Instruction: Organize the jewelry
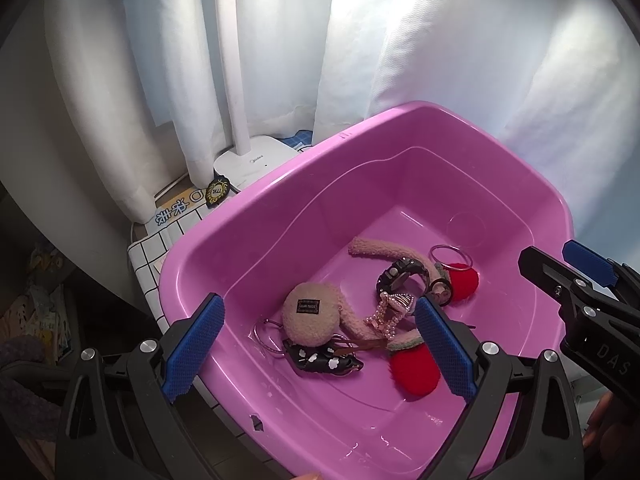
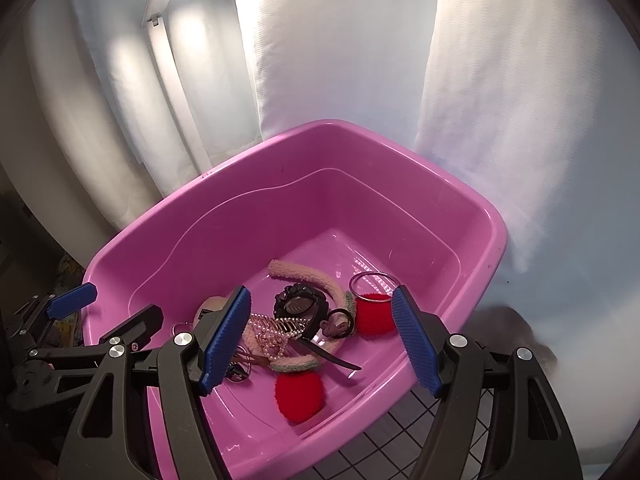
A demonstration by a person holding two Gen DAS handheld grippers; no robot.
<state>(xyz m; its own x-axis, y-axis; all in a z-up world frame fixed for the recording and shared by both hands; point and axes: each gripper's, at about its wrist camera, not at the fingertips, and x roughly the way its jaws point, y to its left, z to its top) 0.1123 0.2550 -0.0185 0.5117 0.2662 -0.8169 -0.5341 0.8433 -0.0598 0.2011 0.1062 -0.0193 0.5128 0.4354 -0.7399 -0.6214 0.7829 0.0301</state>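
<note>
Pink headband (image 2: pixel 304 276) in basin (image 2: pixel 248 216), long axis 10-to-4 o'clock; left gripper (image 1: pixel 320 344), right gripper (image 2: pixel 324 340) fingers spread, empty.

White curtains (image 1: pixel 460 60) hang behind a white lamp base (image 1: pixel 250 160) on a grid-patterned cloth (image 1: pixel 160 240)

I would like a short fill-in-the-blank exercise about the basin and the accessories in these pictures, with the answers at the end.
1. All the accessories lie inside a plastic basin whose colour is ____.
2. Both the left gripper and the right gripper are open and hold ____.
3. The two fluffy pompoms on the plush headband are ____ in colour.
4. The black watch rests against the ____ headband.

Answers: pink; nothing; red; plush
</note>
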